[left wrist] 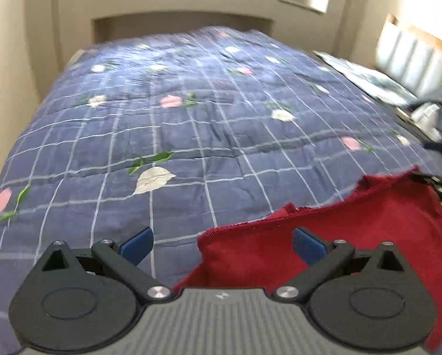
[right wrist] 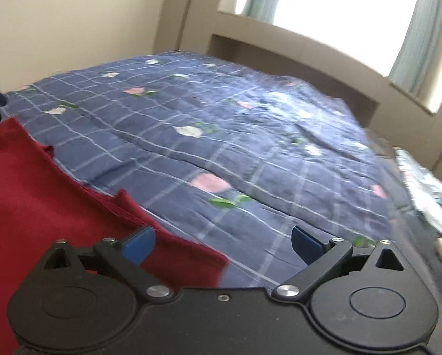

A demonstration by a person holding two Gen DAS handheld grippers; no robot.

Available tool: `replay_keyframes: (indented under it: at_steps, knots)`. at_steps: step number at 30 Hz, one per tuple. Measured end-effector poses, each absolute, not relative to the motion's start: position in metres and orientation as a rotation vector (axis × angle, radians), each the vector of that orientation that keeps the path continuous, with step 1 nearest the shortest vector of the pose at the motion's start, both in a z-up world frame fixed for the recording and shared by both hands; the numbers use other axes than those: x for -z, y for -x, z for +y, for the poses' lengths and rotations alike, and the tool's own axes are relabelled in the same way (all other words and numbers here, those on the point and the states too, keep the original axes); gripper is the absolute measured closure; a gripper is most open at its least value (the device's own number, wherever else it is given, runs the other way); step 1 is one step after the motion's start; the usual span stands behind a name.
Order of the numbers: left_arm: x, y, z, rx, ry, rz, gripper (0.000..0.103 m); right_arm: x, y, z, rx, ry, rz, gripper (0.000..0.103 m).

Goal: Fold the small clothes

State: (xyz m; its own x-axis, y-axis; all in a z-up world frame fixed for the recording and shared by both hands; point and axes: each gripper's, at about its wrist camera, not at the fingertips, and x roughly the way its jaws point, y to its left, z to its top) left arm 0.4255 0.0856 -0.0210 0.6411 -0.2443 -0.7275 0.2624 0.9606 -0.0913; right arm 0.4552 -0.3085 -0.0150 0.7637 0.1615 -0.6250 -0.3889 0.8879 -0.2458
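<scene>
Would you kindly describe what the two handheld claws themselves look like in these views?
Both match: the left claw and right claw have blue fingertips on black linkage arms with silver pivot screws and round black housings. The left body is ribbed grey with a small logo; the right body looks black. No cables or sleeves show.

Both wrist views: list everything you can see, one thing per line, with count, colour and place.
red cloth: one, dark red, lying on the near part of the bed, between the two grippers.
quilt: one, blue with a pale grid and pink and white flowers, covering the bed.
headboard: one, pale padded panels, far right of the left wrist view.
window: one, bright, with pale curtains, beyond the bed.
printed fabric: one, white and blue, at the bed's right edge; what it is cannot be told.
left gripper: one, black with blue pads, open, empty.
right gripper: one, black with blue pads, open, empty.
</scene>
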Motion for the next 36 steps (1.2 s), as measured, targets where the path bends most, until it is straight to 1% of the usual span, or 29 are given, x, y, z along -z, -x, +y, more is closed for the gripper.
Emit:
replay_keyframes:
  at_steps: [7, 15, 19, 25, 30, 36]
  knots:
    - [0.056, -0.416, 0.076, 0.047, -0.036, 0.762, 0.001, 0.044, -0.431, -0.324, -0.095, 0.444, 0.598, 0.001]
    - [0.078, -0.418, 0.095, 0.032, 0.063, 0.798, 0.0, 0.066, -0.433, -0.34, -0.027, 0.315, 0.614, 0.001]
    - [0.07, -0.413, 0.096, 0.018, 0.079, 0.788, 0.001, 0.061, -0.429, -0.339, -0.02, 0.31, 0.602, 0.001]
    - [0.039, -0.38, 0.09, -0.007, 0.125, 0.728, 0.001, 0.032, -0.4, -0.328, -0.002, 0.311, 0.551, 0.001]
    - [0.015, -0.326, 0.083, -0.033, 0.146, 0.671, 0.0, 0.013, -0.352, -0.302, -0.08, 0.305, 0.514, 0.001]
    - [0.019, -0.252, 0.078, -0.061, 0.166, 0.618, 0.0, 0.013, -0.281, -0.266, -0.159, 0.285, 0.48, 0.001]
